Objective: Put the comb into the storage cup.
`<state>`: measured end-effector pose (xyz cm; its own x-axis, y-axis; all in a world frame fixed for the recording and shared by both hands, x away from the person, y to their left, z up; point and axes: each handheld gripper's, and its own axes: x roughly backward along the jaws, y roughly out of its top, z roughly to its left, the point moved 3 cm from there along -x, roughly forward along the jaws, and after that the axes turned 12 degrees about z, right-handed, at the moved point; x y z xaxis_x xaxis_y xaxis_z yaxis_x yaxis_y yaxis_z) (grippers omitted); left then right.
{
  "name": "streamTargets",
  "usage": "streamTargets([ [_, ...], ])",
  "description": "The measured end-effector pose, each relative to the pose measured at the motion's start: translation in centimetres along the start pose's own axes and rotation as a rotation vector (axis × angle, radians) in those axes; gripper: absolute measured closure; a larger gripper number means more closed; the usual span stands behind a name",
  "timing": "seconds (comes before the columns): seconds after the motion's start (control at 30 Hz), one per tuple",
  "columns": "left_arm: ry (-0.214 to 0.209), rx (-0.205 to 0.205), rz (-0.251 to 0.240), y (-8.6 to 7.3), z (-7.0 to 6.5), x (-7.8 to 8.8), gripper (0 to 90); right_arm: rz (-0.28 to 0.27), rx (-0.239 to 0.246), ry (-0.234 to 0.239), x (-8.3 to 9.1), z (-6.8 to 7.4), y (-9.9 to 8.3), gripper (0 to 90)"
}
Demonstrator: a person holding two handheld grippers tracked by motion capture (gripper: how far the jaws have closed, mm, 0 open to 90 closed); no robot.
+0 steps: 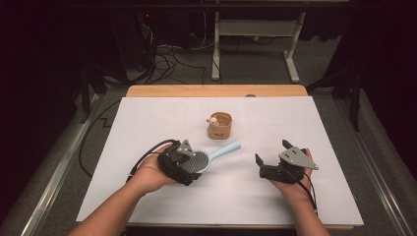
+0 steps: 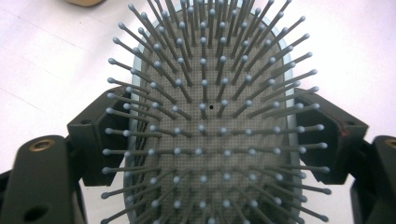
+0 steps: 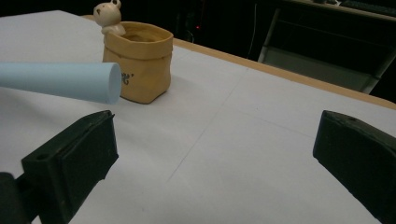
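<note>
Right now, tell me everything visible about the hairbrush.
The hairbrush is a pale blue paddle brush, plastic by its look, with a grey cushion of ball-tipped bristles facing up. The left gripper is shut on the sides of its oval head, holding it roughly level. Its round handle points right toward the tan pot, ending short of it. Whether it touches the table is unclear.

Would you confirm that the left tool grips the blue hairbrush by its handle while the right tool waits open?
Not quite: the left tool grips the hairbrush across its bristled head, as the left gripper view shows. The handle juts free. The right tool is indeed open.
</note>
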<state>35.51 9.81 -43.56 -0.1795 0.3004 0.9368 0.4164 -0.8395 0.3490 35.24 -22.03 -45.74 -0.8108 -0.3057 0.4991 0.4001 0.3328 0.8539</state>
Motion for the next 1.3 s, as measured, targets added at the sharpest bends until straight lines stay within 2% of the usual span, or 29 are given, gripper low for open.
streamTargets([
  [0.13, 0.001, 0.001, 0.002, 0.2, -0.1, 0.0, 20.3, 0.018, 0.048, -0.024, -0.9, 0.2, 0.2, 0.4],
  [0.23, -0.003, 0.000, 0.004, 0.4, -0.2, -0.2, 20.3, 0.042, 0.078, -0.024, -1.2, 0.5, -0.1, 0.4],
  [0.37, -0.013, 0.007, 0.000, 0.7, -0.4, -0.6, 20.2, 0.068, 0.120, -0.033, -1.3, 0.9, -0.6, 0.4],
  [0.57, -0.019, -0.014, 0.002, 1.4, -1.0, -0.9, 20.3, 0.099, 0.183, -0.026, -0.9, 1.7, -1.6, 0.4],
  [0.6, -0.021, -0.016, 0.001, 1.5, -1.1, -0.9, 20.3, 0.106, 0.216, -0.032, -0.8, 1.9, -1.9, 0.4],
  [0.67, -0.022, -0.015, 0.001, 1.6, -1.3, -1.0, 20.3, 0.110, 0.228, -0.032, -0.7, 2.0, -2.1, 0.4],
  [0.7, -0.023, -0.019, 0.004, 1.6, -1.3, -1.0, 20.3, 0.115, 0.252, -0.034, -0.6, 2.2, -2.3, 0.4],
  [0.77, -0.021, -0.023, 0.008, 1.7, -1.4, -1.1, 20.3, 0.119, 0.259, -0.033, -0.6, 2.3, -2.4, 0.4],
  [1.0, -0.024, -0.025, 0.011, 2.0, -1.5, -1.1, 20.3, 0.132, 0.364, -0.054, -0.8, 3.2, -2.7, 0.4],
  [1.1, -0.026, -0.023, 0.008, 2.1, -1.6, -1.1, 20.3, 0.133, 0.388, -0.064, -0.8, 3.5, -2.8, 0.4],
  [1.13, -0.022, -0.022, 0.009, 2.1, -1.7, -1.1, 20.2, 0.135, 0.414, -0.071, -0.9, 3.6, -2.8, 0.4],
  [1.3, -0.022, -0.035, 0.015, 2.5, -2.0, -1.3, 20.3, 0.137, 0.453, -0.086, -0.9, 4.0, -2.9, 0.4],
])
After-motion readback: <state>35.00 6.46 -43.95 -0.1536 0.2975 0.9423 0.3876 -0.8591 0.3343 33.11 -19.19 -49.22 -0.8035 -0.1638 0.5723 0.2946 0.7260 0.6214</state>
